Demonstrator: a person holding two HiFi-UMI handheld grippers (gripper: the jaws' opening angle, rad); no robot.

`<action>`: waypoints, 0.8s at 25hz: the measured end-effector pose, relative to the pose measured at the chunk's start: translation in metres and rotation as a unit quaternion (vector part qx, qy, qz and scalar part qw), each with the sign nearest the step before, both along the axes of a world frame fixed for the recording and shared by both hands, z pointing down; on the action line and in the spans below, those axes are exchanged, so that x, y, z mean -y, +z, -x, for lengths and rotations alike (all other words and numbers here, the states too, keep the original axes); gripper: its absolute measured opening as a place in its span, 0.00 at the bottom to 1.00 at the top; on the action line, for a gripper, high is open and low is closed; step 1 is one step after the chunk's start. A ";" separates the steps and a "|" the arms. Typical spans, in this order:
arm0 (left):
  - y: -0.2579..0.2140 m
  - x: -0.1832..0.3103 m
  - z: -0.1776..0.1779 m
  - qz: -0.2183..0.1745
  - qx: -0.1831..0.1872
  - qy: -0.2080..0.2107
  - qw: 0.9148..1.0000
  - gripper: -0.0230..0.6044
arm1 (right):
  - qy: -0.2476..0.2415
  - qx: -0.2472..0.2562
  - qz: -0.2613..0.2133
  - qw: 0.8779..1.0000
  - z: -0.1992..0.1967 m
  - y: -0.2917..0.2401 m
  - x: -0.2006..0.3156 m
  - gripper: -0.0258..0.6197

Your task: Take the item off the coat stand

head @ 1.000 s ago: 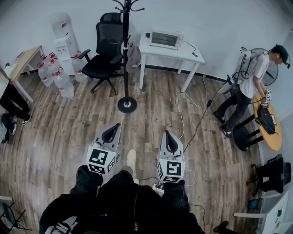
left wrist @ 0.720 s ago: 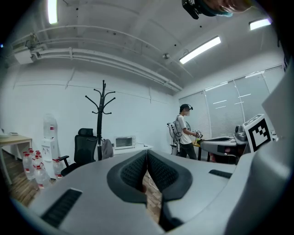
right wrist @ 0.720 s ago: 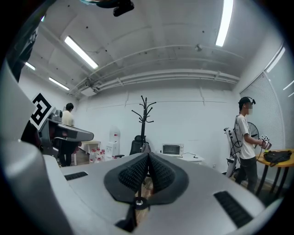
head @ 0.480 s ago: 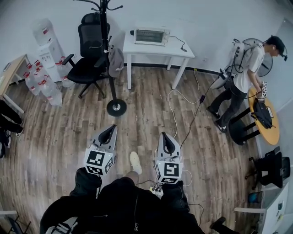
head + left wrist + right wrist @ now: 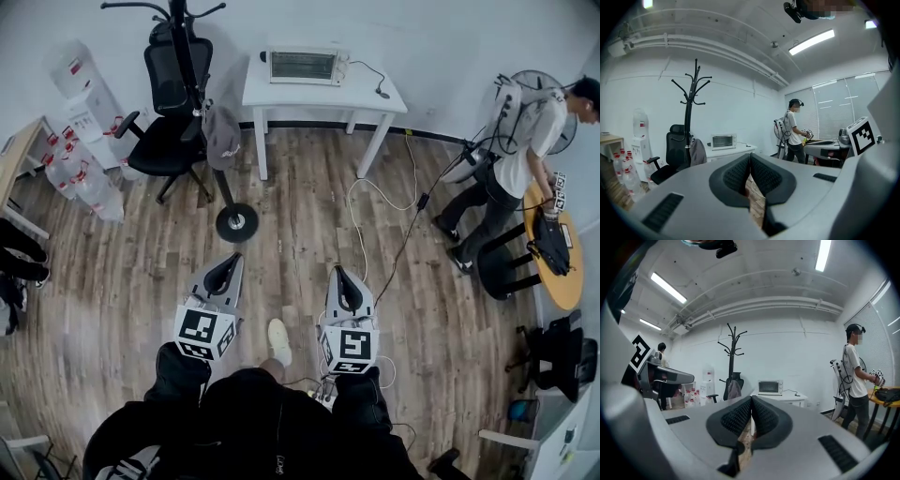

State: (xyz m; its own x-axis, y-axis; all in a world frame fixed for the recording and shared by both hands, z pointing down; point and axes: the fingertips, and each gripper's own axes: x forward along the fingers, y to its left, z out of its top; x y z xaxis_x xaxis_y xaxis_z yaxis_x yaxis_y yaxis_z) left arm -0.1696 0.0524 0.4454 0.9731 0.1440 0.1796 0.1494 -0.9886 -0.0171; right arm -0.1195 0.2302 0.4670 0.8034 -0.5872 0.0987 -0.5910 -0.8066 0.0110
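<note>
A black coat stand rises from a round base on the wood floor at the upper left. A grey item hangs on its pole at about mid height. It also shows in the left gripper view as the grey item on the stand, and in the right gripper view as the item on the stand. My left gripper and right gripper are held side by side in front of me, well short of the stand. Both are shut with nothing in them.
A black office chair stands right behind the stand. A white table with a toaster oven is beside it. Water bottles cluster at the left. Cables trail over the floor. A person stands at the right by a round table.
I have walked across the floor: the stand, chair and table have slid leftward in the head view. Both grippers keep their place in front of me and stay shut.
</note>
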 end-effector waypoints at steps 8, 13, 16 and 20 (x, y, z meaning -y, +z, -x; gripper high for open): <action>0.000 0.021 -0.091 0.005 0.008 0.000 1.000 0.08 | -0.016 0.006 0.010 1.000 -0.084 0.000 0.030 0.06; -0.004 0.029 -0.133 0.004 -0.001 -0.001 1.000 0.08 | -0.023 0.001 0.013 1.000 -0.127 -0.004 0.044 0.06; -0.005 0.038 -0.149 0.003 -0.004 -0.008 1.000 0.08 | -0.033 -0.001 0.012 0.999 -0.147 -0.005 0.055 0.06; -0.009 0.063 -0.154 0.005 -0.009 -0.035 0.999 0.08 | -0.060 -0.006 0.010 0.998 -0.160 -0.011 0.084 0.06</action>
State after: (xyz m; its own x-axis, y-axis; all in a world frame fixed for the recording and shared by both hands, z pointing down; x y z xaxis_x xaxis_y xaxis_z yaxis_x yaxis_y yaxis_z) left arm -0.0152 -0.0108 0.4366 0.9838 0.0778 0.1615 0.0804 -0.9967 -0.0101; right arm 0.0402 0.1467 0.4559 0.7287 -0.6773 0.1014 -0.6830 -0.7296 0.0342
